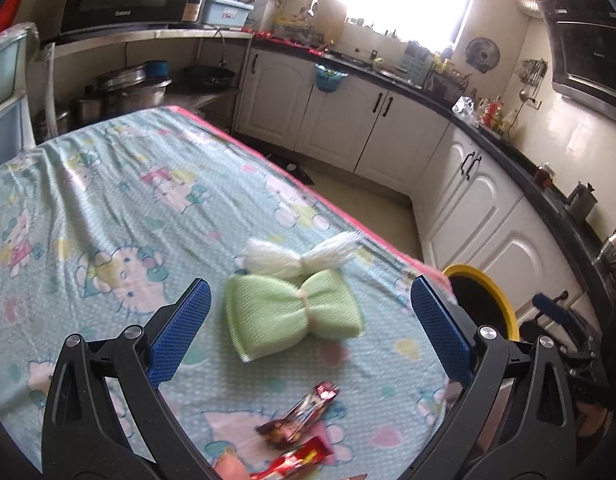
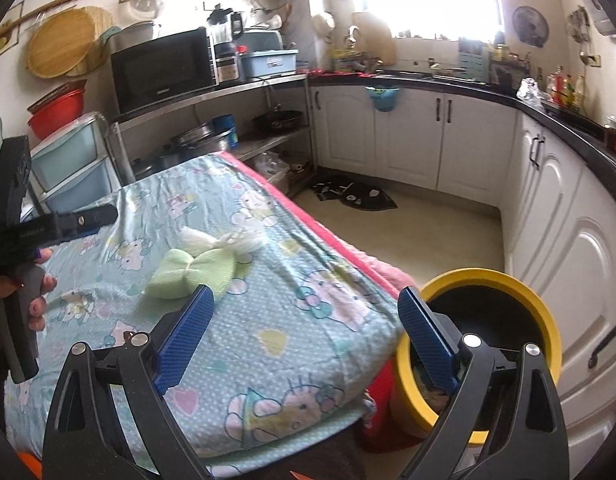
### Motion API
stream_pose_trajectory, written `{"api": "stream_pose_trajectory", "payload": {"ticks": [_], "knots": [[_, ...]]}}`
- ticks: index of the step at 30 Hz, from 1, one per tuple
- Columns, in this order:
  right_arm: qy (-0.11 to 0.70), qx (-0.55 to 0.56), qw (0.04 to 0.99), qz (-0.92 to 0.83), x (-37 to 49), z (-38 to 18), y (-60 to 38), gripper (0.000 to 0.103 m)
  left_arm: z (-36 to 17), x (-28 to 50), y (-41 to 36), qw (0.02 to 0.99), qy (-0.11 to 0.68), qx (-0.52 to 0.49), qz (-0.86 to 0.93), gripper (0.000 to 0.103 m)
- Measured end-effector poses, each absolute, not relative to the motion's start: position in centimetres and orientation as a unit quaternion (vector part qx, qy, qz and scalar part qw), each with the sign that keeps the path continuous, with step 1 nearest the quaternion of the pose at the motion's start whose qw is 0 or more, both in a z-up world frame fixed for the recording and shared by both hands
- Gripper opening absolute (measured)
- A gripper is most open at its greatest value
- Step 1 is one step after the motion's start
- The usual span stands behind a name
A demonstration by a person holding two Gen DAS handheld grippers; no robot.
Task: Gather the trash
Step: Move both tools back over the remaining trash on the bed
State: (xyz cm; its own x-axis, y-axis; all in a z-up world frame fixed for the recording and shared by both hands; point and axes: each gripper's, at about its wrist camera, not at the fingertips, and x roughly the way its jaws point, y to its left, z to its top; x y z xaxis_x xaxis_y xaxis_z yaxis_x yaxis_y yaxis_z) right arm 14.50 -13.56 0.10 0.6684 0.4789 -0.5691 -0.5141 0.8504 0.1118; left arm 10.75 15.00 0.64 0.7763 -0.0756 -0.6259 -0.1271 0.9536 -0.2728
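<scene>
Two red shiny wrappers (image 1: 298,416) lie on the cloth-covered table (image 1: 128,208) just below my open, empty left gripper (image 1: 309,308). A green mesh sponge (image 1: 292,314) lies between its fingers, a white one (image 1: 300,258) behind it. The yellow trash bin (image 2: 487,344) stands on the floor beside the table's right edge; it also shows in the left wrist view (image 1: 485,300). My open, empty right gripper (image 2: 306,316) hovers over the table corner, its right finger at the bin's rim. The green sponge (image 2: 188,272) and the white sponge (image 2: 220,240) lie ahead of it to the left.
The left gripper's handle and the hand holding it (image 2: 24,248) are at the left of the right wrist view. White cabinets (image 2: 407,140) and a black counter run around the room. A dark mat (image 2: 351,192) lies on the floor. A shelf holds a microwave (image 2: 164,68).
</scene>
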Motion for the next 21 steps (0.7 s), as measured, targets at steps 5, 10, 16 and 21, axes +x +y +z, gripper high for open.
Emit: {"api": "stream_pose_trajectory", "payload": {"ticks": [5, 10, 16, 21], "knots": [[0.309, -0.037, 0.905, 0.289, 15.6, -0.1, -11.8, 0.091, -1.1, 10.0, 16.0, 0.922, 0.357, -0.152, 0.008, 0.092], [0.325, -0.039, 0.892, 0.312, 16.9, -0.7, -9.5, 0.091, -3.0, 9.1, 16.4, 0.912, 0.38, -0.153, -0.009, 0.092], [0.35, -0.047, 0.875, 0.332, 18.5, -2.0, -6.4, 0.091, -5.2, 8.5, 15.7, 0.9, 0.405, -0.154, -0.035, 0.087], [0.387, -0.036, 0.853, 0.348, 19.9, -4.0, -4.4, 0.086, -6.7, 8.6, 14.6, 0.891, 0.422, -0.156, -0.057, 0.077]]}}
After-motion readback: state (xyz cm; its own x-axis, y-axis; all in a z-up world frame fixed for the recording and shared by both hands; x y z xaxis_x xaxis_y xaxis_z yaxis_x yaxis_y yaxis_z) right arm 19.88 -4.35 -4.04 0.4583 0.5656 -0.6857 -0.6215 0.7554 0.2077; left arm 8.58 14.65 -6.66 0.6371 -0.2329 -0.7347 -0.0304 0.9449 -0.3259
